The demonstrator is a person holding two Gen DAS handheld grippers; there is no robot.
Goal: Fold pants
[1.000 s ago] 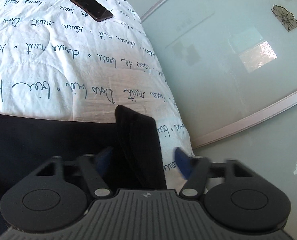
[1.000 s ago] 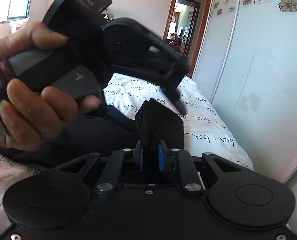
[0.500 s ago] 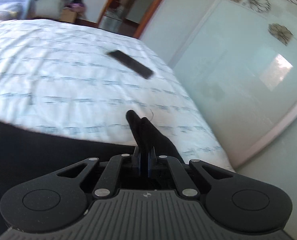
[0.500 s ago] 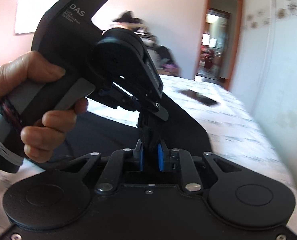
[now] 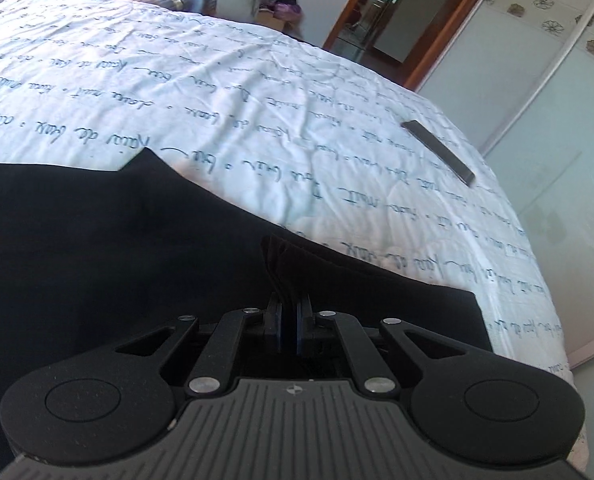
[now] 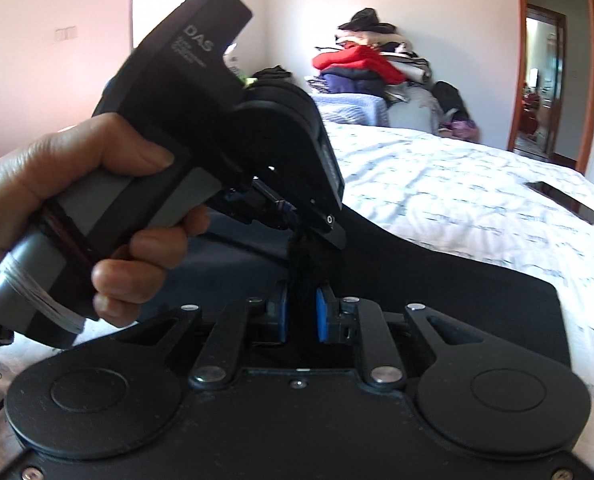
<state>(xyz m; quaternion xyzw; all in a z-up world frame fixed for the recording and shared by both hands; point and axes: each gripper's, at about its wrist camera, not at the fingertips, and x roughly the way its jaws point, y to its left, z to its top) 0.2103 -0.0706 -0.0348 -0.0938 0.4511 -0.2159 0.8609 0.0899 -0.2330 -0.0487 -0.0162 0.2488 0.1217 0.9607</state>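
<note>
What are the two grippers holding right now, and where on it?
Both hold the black pants: the left gripper and the right gripper each pinch a bunched fold at the fabric's edge.

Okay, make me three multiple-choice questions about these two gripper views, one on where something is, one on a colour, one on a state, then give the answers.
1. Where does the phone lie?
A. on the printed bed cover
B. on the pants
C. on the floor

2. What colour are the pants?
A. red
B. black
C. white

3. How does the left gripper stand?
A. wide open over the bed
B. shut on nothing
C. shut on a pinch of the pants

Answers:
1. A, the phone rests on the white bed cover, apart from the fabric and near the wardrobe side.
2. B, the cloth spread over the bed is black in both views.
3. C, its blue pads sit close together with a ridge of black fabric rising from between them.
</note>
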